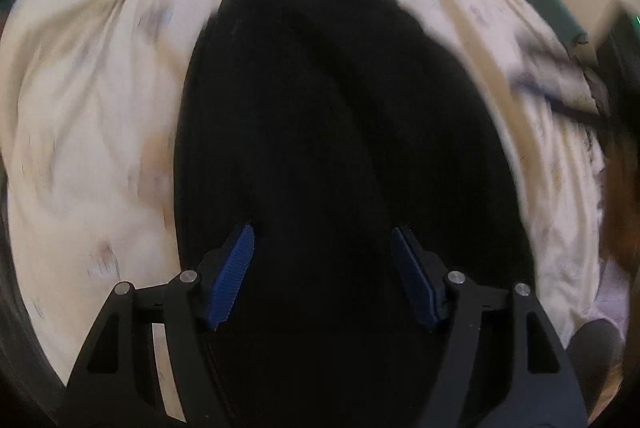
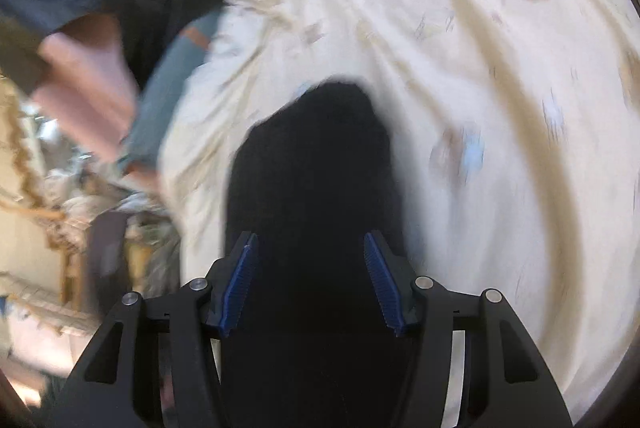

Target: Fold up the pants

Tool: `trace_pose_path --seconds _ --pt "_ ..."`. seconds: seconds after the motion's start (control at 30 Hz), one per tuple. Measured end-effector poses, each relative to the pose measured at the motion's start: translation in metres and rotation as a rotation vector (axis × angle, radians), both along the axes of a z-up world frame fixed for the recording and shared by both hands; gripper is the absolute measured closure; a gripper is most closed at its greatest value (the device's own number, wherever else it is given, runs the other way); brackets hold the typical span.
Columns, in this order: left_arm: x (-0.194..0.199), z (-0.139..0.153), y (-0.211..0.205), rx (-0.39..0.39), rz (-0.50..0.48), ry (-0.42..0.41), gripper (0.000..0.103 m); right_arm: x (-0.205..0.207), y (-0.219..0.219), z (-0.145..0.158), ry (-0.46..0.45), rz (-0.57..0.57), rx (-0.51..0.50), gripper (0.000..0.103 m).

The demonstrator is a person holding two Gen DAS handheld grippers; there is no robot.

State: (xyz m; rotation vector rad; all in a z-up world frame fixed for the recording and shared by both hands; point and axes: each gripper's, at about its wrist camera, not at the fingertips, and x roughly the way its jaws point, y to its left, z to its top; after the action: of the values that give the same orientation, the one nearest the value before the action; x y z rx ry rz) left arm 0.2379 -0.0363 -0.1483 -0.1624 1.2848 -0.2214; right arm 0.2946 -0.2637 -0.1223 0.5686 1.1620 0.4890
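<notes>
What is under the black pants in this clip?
The black pants lie on a cream printed bedsheet, which shows all around them in both wrist views. Whatever lies directly beneath the dark fabric is covered and cannot be seen.

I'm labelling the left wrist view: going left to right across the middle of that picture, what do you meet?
Cream bedsheet → black pants → cream bedsheet again → a dark blurred object at the right edge, too smeared to identify.
</notes>
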Motion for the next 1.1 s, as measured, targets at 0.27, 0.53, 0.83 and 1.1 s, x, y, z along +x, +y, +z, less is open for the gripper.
trace_pose_path --seconds 0.27,0.53,0.83,1.1 --pt "-0.007 -0.034 0.008 -0.014 -0.011 0.008 0.029 0.11 0.018 -0.063 0.096 0.059 -0.113 0.045" --pt "-0.005 -0.042 0.019 -0.038 -0.034 0.013 0.028 0.147 0.038 -0.077 0.073 0.092 -0.318 0.101" --pt "-0.019 -0.018 0.033 -0.109 0.066 -0.003 0.027 0.106 0.038 -0.022 -0.033 0.183 -0.277 0.088" --pt "-0.041 0.01 0.046 -0.13 0.113 -0.058 0.027 -0.028 0.06 0.015 -0.077 0.288 -0.232 0.047"
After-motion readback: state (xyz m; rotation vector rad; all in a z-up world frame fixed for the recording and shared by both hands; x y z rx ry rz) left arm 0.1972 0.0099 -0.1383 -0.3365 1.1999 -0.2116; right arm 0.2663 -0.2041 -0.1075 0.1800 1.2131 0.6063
